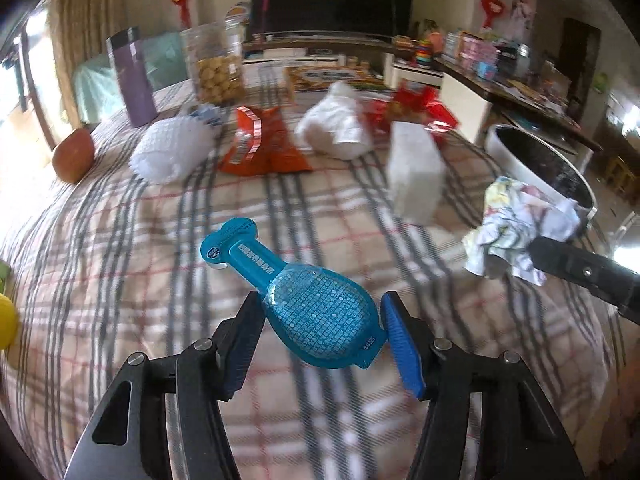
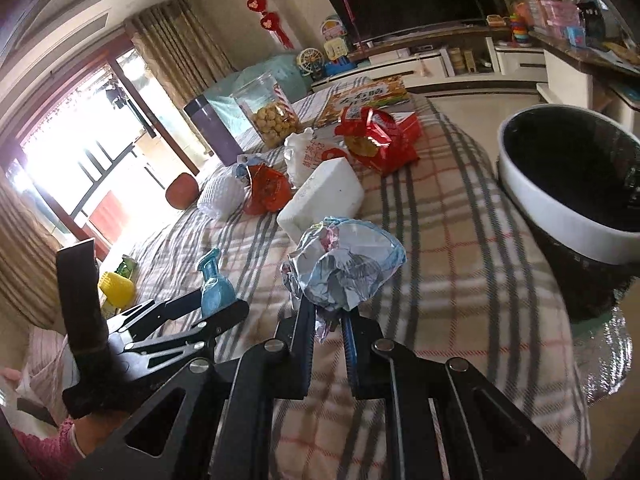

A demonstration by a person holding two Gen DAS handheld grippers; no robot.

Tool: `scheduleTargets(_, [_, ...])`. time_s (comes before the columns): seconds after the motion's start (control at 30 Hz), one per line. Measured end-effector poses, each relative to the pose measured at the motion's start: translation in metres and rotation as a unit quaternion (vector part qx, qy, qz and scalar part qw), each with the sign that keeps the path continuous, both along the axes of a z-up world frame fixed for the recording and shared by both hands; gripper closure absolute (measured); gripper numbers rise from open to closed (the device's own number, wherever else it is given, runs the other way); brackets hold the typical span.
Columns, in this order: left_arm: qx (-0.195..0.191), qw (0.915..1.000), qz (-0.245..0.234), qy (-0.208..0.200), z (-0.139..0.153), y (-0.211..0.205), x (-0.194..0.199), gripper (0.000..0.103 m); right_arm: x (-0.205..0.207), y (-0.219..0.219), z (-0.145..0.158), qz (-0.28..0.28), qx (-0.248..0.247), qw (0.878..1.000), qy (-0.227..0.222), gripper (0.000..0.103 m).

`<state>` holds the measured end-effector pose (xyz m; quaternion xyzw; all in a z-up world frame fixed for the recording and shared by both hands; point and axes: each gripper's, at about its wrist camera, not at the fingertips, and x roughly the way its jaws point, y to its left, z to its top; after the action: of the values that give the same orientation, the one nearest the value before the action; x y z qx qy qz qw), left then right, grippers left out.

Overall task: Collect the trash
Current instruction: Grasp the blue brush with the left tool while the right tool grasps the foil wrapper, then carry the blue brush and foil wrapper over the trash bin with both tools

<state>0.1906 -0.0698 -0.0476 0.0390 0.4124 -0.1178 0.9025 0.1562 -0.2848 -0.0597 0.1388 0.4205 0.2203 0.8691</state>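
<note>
Left gripper (image 1: 322,320): jaws at middle width, both pads pressed on the round end of a blue blister pack (image 1: 304,300), which is lifted clear of the plaid tablecloth (image 1: 120,280). Right gripper (image 2: 329,322): jaws narrow, clamped on a crumpled printed wrapper (image 2: 346,268), also held above the cloth. Landmark: white-rimmed bin (image 2: 560,208) with black liner, standing off the table's edge. Left wrist view only: the wrapper (image 1: 516,228) sits just in front of the bin's rim (image 1: 520,152), with one black finger (image 1: 580,272) of the right gripper beneath it; an apple (image 1: 74,154) lies at the table edge farthest from the bin. Right wrist view only: the bin's open mouth, unobstructed; a yellow object (image 2: 118,288) and the person's pink sleeve (image 2: 48,448) on the side away from the bin; the left gripper (image 2: 218,300) seen side-on with the blue pack (image 2: 214,284). Both views: white foam block (image 1: 416,172), nearest the bin of the loose items; beyond it a white plastic bag (image 1: 336,124), an orange snack packet (image 1: 260,140), white foam netting (image 1: 172,152), red packaging (image 1: 416,108), a biscuit jar (image 1: 216,64) and a purple flask (image 1: 134,76). Bare cloth lies between the grippers and the foam block and runs to the table edge beside the bin.
</note>
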Motion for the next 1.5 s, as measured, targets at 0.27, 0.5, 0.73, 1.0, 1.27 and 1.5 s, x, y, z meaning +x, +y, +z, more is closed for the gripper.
scheduleTargets(0.27, [0.003, 0.9991, -0.043, -0.008, 0.01, -0.023, -0.018, 0.044, -0.014, -0.029, 0.007, -0.031, -0.004, 0.999, -0.008, 0.091])
scheduleTargets(0.5, [0.009, 0.997, -0.077, -0.008, 0.014, -0.049, -0.023, 0.044, -0.021, -0.055, 0.009, -0.062, -0.005, 0.998, -0.011, 0.091])
scheduleTargets(0.73, [0.01, 0.9938, -0.11, -0.008, 0.02, -0.081, -0.026, 0.044, -0.026, -0.082, 0.012, -0.084, -0.003, 0.996, -0.017, 0.091])
scheduleTargets(1.0, [0.011, 0.9899, -0.141, -0.011, 0.028, -0.117, -0.026, 0.044, -0.028, -0.11, 0.016, -0.11, 0.004, 0.994, -0.023, 0.091])
scheduleTargets(1.27, [0.015, 0.9868, -0.161, -0.015, 0.033, -0.145, -0.022, 0.044, -0.029, -0.136, 0.022, -0.129, 0.007, 0.991, -0.03, 0.091])
scheduleTargets(1.5, [0.018, 0.9844, -0.173, -0.022, 0.038, -0.165, -0.015, 0.044, -0.022, -0.155, 0.026, -0.14, 0.008, 0.99, -0.032, 0.09])
